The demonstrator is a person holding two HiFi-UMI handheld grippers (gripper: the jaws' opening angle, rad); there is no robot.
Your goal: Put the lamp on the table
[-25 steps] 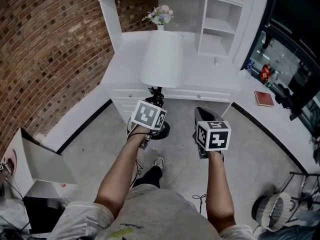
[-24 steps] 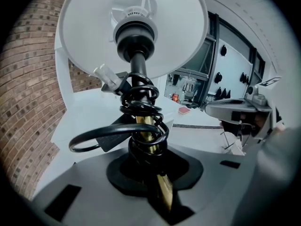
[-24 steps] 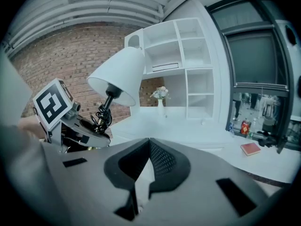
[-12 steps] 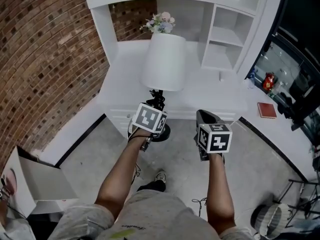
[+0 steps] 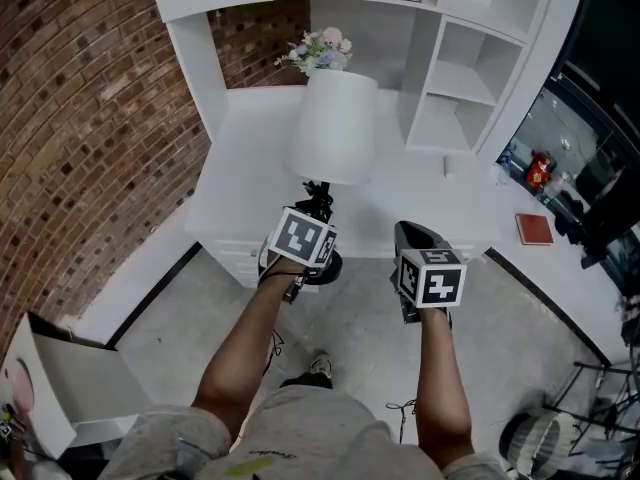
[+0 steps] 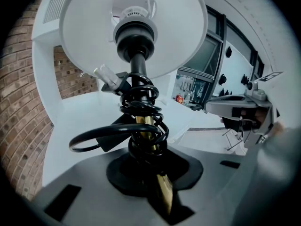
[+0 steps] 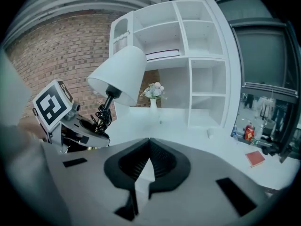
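Left gripper (image 5: 310, 223): at centre of the head view, its jaws are closed on the lamp's brass stem, just above the round black base (image 5: 325, 266).
Lamp (image 5: 335, 128): carried in the air. The white shade sits in the upper middle of the frame, beyond the left gripper, and the stem leans away from the person.
Cord (image 6: 136, 126): black, wound in loops round the stem right above the jaws, with one loop sticking out to the left.
Lamp and table (image 5: 250, 168): the shade shows over the white tabletop, while the base hangs at the table's front edge and is not set down.
Right gripper (image 5: 412, 236): right of centre and just beside the lamp base. Its jaw tips meet with nothing between them, and it does not touch the lamp.
Background: white shelf unit (image 5: 460, 68) and a flower vase (image 5: 318, 48) at the top, a brick wall (image 5: 90, 118) at left, and a red book (image 5: 533, 229) at right.
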